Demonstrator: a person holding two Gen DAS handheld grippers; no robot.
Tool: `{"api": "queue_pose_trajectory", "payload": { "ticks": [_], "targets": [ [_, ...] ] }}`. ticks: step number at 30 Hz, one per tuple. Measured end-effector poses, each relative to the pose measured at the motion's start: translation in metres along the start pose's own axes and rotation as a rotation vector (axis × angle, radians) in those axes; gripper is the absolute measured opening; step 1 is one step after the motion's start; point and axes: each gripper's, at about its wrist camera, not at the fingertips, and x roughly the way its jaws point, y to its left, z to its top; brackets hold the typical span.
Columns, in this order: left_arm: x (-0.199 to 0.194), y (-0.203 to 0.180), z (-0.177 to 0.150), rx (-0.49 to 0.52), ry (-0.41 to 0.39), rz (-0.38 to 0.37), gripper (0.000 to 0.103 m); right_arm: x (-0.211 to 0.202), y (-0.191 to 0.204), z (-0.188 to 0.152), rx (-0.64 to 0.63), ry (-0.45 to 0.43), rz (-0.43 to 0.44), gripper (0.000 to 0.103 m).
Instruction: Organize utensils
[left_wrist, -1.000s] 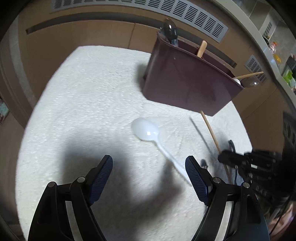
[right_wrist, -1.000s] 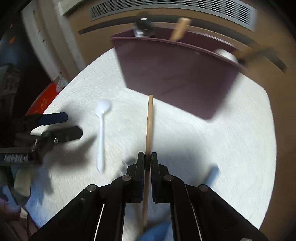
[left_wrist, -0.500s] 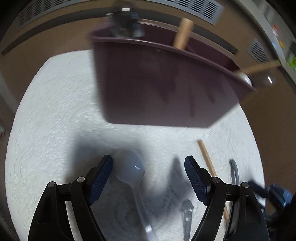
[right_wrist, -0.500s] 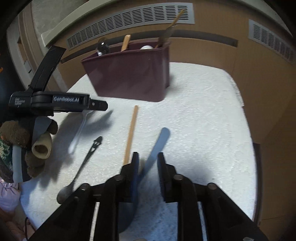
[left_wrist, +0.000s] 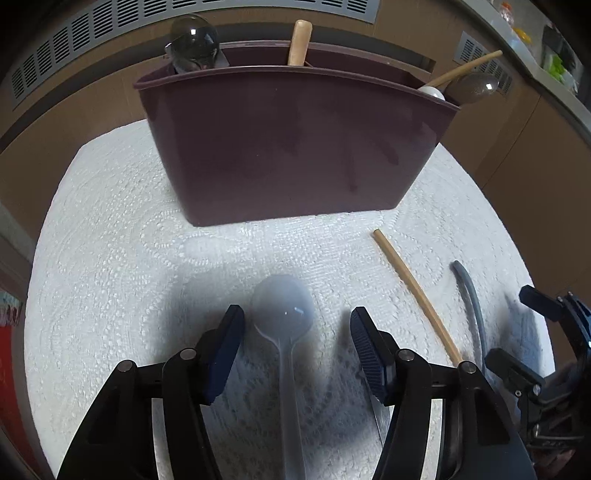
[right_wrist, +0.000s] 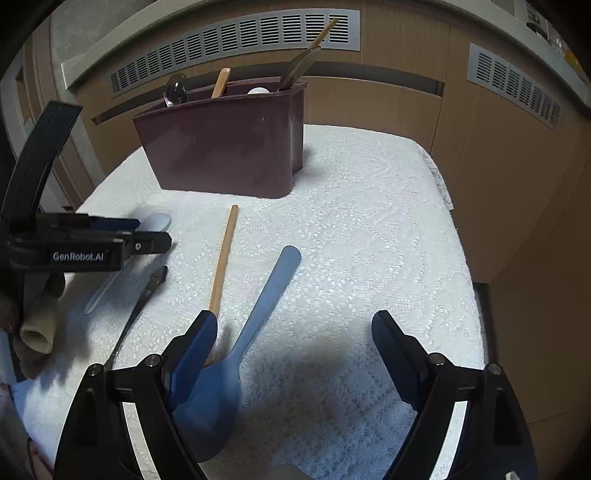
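Left tool (left_wrist: 295, 343) poised over a translucent white plastic spoon (left_wrist: 284, 325) on the white textured cloth covering the bench (left_wrist: 110, 266); jaws closing, bowl of the spoon between the blue pads, not pressed, handle running back under the tool. Right tool (right_wrist: 295, 350) released, jaws opening wide, nothing gripped. Blue plastic spoon (right_wrist: 255, 325) flat on the cloth just inside the left finger, bowl underneath it. Long wooden stick (right_wrist: 223, 262) just beside the blue spoon, its near end hidden behind the same finger. Dark metal utensil (right_wrist: 140, 306) lying between stick and left tool. Maroon plastic utensil caddy (left_wrist: 291, 147) upright at the far side, several utensils standing inside.
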Motion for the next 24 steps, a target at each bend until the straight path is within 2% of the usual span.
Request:
{"api": "queue_pose_trajectory", "payload": {
  "ticks": [1, 3, 6, 11, 12, 13, 14, 15, 16, 17, 18, 24],
  "targets": [
    [0.002, -0.002, 0.003, 0.009, 0.005, 0.015, 0.055, -0.001, 0.000, -0.001, -0.004, -0.001, -0.006, 0.085],
    [0.004, -0.007, 0.007, 0.035, 0.002, 0.043, 0.034, -0.004, 0.000, -0.001, -0.006, -0.010, -0.023, 0.094],
    [0.002, -0.009, 0.009, 0.027, -0.022, 0.040, 0.035, -0.010, 0.001, 0.000, -0.021, -0.039, -0.072, 0.100],
    [-0.047, 0.004, -0.017, -0.039, -0.180, 0.016, 0.035, -0.027, 0.014, 0.003, -0.104, -0.108, -0.157, 0.101],
    [-0.057, 0.006, -0.022, -0.051, -0.209, 0.009, 0.035, -0.030, 0.016, 0.004, -0.109, -0.120, -0.140, 0.101],
    [-0.068, 0.009, -0.028, -0.065, -0.239, 0.009, 0.035, -0.032, 0.018, 0.008, -0.098, -0.115, -0.078, 0.101],
    [-0.075, 0.012, -0.029, -0.074, -0.262, 0.012, 0.035, -0.030, 0.018, 0.011, -0.082, -0.097, -0.025, 0.096],
    [-0.082, 0.014, -0.034, -0.083, -0.283, 0.014, 0.035, -0.027, 0.019, 0.015, -0.064, -0.073, 0.034, 0.081],
    [-0.089, 0.016, -0.038, -0.090, -0.302, 0.014, 0.035, -0.023, 0.021, 0.019, -0.055, -0.047, 0.068, 0.071],
    [-0.095, 0.018, -0.042, -0.096, -0.312, 0.013, 0.035, -0.015, 0.026, 0.023, -0.058, -0.005, 0.090, 0.050],
    [-0.098, 0.020, -0.044, -0.103, -0.320, 0.011, 0.035, -0.007, 0.031, 0.027, -0.069, 0.026, 0.097, 0.036],
    [-0.097, 0.036, -0.052, -0.132, -0.321, -0.009, 0.035, 0.027, 0.052, 0.043, -0.084, 0.099, 0.095, 0.029]
  ]
}}
